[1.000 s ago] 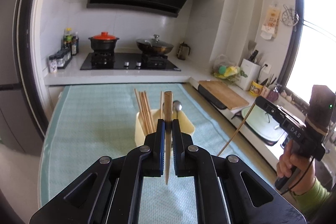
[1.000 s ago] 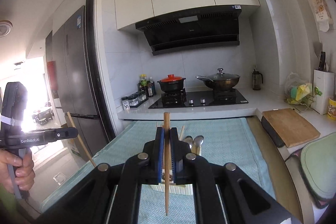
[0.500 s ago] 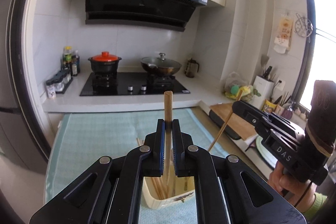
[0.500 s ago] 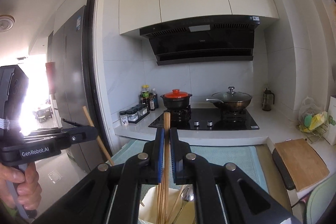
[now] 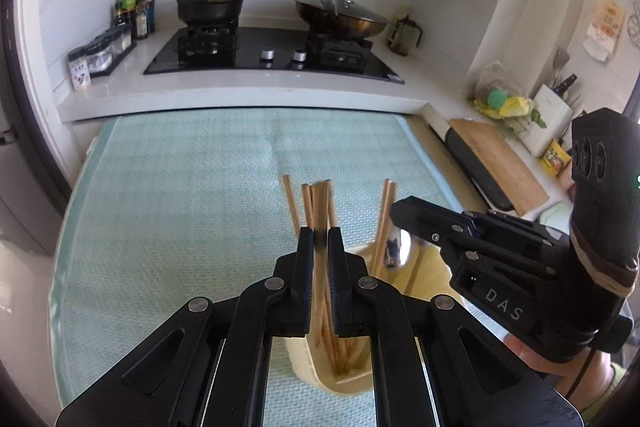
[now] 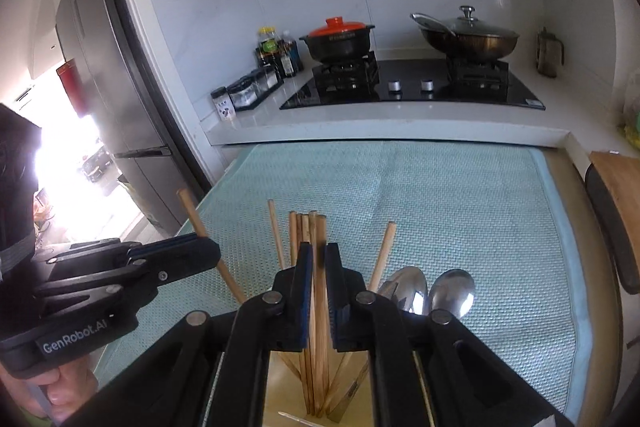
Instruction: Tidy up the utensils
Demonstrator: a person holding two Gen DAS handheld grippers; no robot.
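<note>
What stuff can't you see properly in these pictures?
- Bottom of the yellow holder: left wrist view, hidden behind the left gripper.
- Spoon handles: right wrist view, covered by the right gripper.
- Chopstick between the left gripper's fingers: blurred, so whether it is clamped cannot be told.
- Bottle labels by the stove: too small to read.

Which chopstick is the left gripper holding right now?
The slanted chopstick far left, clamped in the left gripper, apart from the bunch in the holder.
</note>
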